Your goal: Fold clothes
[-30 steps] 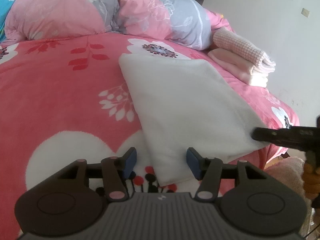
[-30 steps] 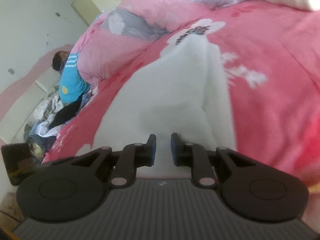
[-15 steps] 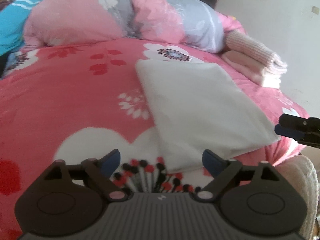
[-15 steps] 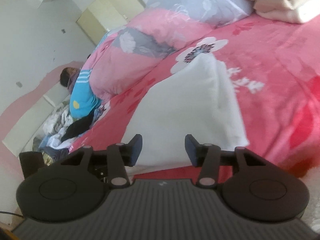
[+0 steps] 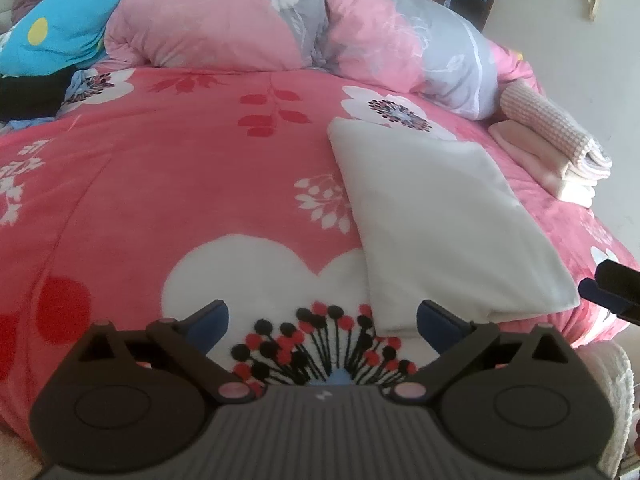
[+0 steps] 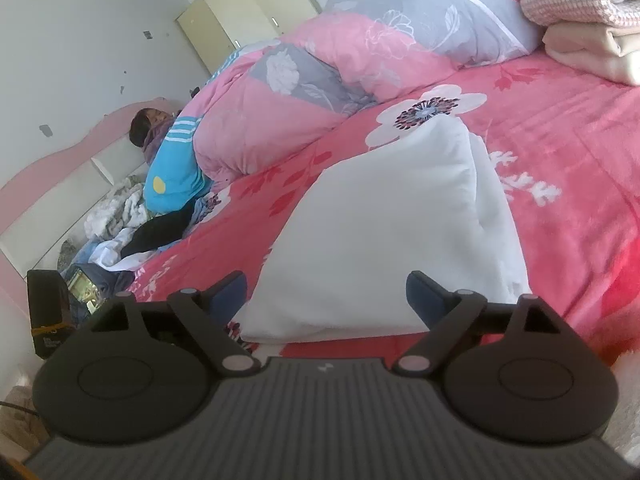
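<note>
The folded white rectangular cloth (image 5: 436, 216) lies flat on the pink flowered bed quilt (image 5: 180, 184), its long axis running away from both grippers. The left gripper (image 5: 322, 320) and right gripper (image 6: 326, 294) have just been opening; their fingers stand wide with nothing gripped. The right seems nearer, the cloth's near edge just ahead, possibly between its fingers.

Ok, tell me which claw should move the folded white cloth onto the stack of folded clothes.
Right, probably. The right claw is open at the white cloth's near edge, and the stack lies on its side. The left claw mostly faces bare blanket.
</note>
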